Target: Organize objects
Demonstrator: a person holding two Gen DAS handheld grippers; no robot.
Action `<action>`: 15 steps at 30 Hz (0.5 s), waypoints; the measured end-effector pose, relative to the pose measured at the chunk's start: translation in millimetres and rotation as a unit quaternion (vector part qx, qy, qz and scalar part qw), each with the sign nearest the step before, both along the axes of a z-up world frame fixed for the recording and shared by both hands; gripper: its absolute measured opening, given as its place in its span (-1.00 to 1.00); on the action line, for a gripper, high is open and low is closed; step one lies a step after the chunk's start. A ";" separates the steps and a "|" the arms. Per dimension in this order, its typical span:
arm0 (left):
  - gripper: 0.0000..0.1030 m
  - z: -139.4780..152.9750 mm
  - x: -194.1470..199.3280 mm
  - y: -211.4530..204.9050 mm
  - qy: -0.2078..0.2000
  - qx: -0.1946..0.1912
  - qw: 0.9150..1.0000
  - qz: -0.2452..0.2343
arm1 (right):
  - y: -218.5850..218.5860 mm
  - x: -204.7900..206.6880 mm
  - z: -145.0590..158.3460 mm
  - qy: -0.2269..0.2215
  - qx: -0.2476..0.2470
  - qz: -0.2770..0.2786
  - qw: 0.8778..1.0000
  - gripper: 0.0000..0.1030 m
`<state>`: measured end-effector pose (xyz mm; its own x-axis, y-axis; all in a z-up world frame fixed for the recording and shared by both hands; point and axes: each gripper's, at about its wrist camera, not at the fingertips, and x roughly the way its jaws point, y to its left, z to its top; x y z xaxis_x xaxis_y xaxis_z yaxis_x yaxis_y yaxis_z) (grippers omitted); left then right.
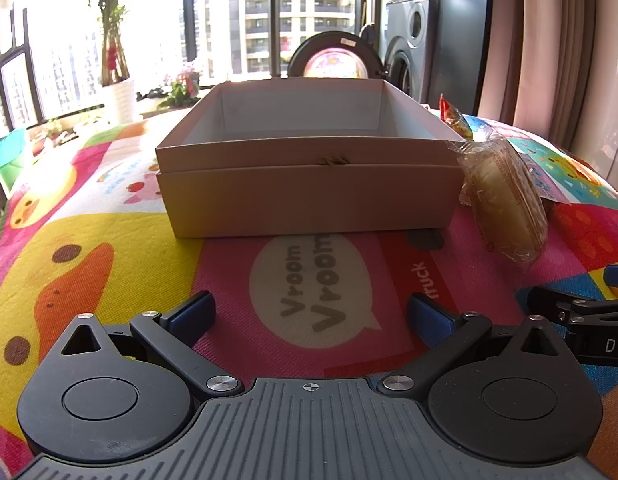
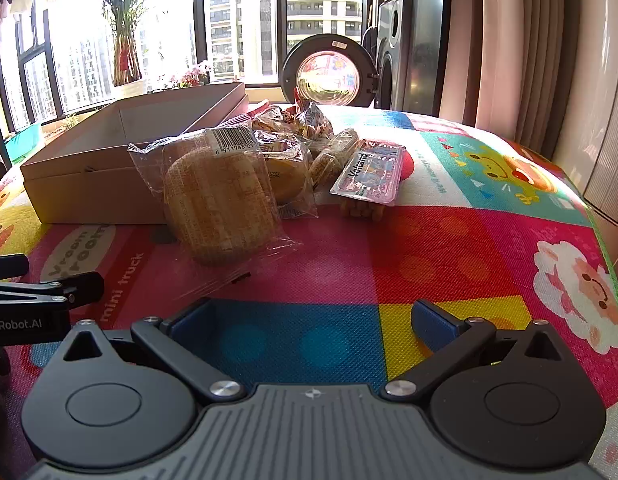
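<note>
Snacks [image 2: 269, 160] lie in one heap on the mat [image 2: 429, 248], just right of the single box [image 2: 89, 196]. The count is uncertain, as the packs overlap: about six or seven can be told apart. Nearest is a clear-wrapped bun [image 2: 221, 204], leaning against the box's right end, its long axis running away from the camera in the left wrist view. Behind it sits a second bun [image 2: 285, 176], then crinkled wrappers that are hard to separate, a seed-coloured bar [image 2: 333, 156] pointing up and to the right, and a flat blister pack [image 2: 369, 178] resting tilted on something orange that is mostly hidden.

One box, open-topped and empty as far as its inside shows, sits with its long side facing the left gripper [image 1: 311, 312].

Both grippers hover over the mat with jaws spread wide and nothing between them. The right gripper [image 2: 313, 320] faces bare mat below the heap. Each shows only partly at the edge of the other's view.
</note>
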<state>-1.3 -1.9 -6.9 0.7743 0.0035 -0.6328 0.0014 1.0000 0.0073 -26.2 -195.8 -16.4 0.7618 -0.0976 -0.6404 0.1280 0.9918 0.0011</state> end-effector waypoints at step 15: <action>1.00 3.3 0.9 1.2 0.000 0.000 1.000 -0.001 | 1.3 -0.4 -0.5 -0.001 0.003 0.000 1.000 1.00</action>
